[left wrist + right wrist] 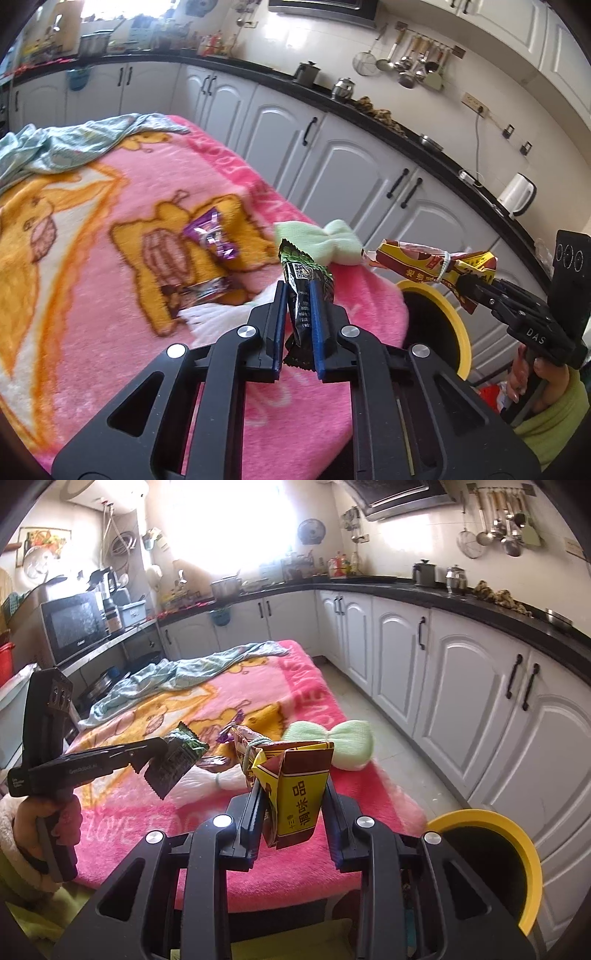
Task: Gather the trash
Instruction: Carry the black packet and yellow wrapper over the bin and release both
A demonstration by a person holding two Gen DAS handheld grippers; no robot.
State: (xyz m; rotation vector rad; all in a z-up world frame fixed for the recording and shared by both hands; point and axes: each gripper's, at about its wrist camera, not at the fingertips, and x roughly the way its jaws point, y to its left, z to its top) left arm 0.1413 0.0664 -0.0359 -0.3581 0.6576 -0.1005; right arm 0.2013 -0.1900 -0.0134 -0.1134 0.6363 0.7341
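- The left hand-held gripper (298, 295) was closed on a dark green wrapper (303, 280), held up over the pink blanket (110, 295).
- The right hand-held gripper (291, 786) pinched a yellow and red packet (295, 786), raised near the yellow-rimmed bin (517, 834) beside the blanket's edge.
- A purple wrapper (212, 236) and a green cloth (332, 240) lay on the blanket.

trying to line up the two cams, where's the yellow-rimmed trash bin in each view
Left wrist view: the yellow-rimmed trash bin sits right of centre, just off the pink blanket's right edge, below the red-yellow packet.
Right wrist view: the bin is at lower right, beside the blanket's near corner.
Shared landmark: the pale green cloth on the blanket.
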